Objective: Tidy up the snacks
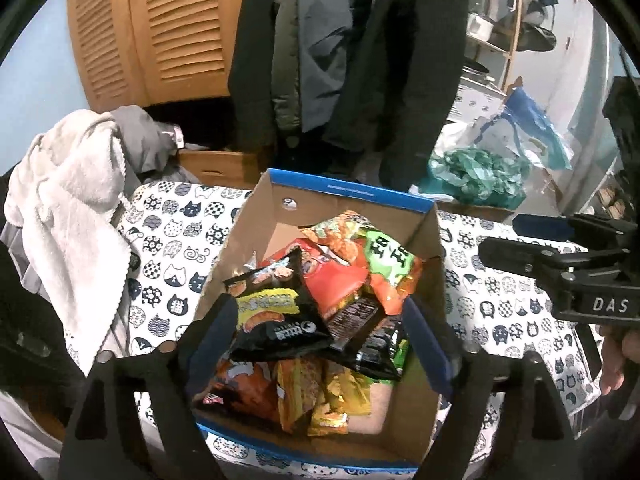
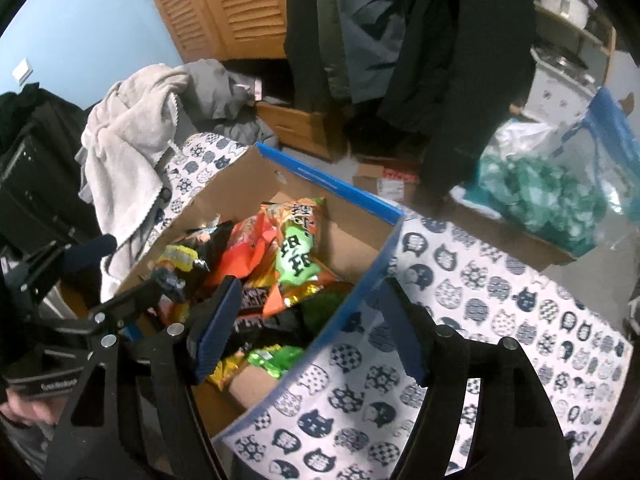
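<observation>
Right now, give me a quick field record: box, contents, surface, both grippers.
box: open cardboard box, blue trim
contents: jumbled snack packets; black packet on top, chocolate bar beside it
surface: cat-print cloth
left gripper: open, over the box, holding nothing
right gripper: open, straddling the box's right wall, empty

Dim, cool indoor light, fisheye bending beyond the cardboard box (image 1: 352, 200), whose near edges look slightly motion-blurred.
</observation>
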{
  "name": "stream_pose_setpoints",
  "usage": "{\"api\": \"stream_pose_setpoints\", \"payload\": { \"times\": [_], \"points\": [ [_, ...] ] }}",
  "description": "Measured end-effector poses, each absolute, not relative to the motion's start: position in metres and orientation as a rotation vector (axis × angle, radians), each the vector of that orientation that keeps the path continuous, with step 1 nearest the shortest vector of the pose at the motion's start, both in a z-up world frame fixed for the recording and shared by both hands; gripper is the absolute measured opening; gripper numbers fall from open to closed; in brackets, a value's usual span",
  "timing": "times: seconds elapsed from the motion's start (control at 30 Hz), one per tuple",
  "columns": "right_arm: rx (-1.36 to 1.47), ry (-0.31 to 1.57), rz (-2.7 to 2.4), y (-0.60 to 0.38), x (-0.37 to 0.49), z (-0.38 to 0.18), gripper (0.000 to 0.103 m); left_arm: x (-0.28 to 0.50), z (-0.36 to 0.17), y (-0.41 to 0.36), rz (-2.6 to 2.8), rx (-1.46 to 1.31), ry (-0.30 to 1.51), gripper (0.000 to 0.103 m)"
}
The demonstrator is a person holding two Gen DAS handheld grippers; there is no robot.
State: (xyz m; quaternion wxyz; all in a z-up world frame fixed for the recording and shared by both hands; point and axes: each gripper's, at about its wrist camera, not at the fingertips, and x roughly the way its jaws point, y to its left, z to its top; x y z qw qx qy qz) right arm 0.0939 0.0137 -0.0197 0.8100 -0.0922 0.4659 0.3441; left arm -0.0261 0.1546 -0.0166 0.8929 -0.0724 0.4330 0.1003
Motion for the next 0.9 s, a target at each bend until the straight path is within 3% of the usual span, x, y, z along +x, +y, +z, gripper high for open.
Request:
{"api": "stream_pose_setpoints", "payload": {
  "times": [0.9],
  "points": [
    [-0.241,0.904,0.625,-0.049,0.061,-0.005,0.072,-0.052,-0.010,0.127,0.117,-0.182,0.823,0.088]
  ]
}}
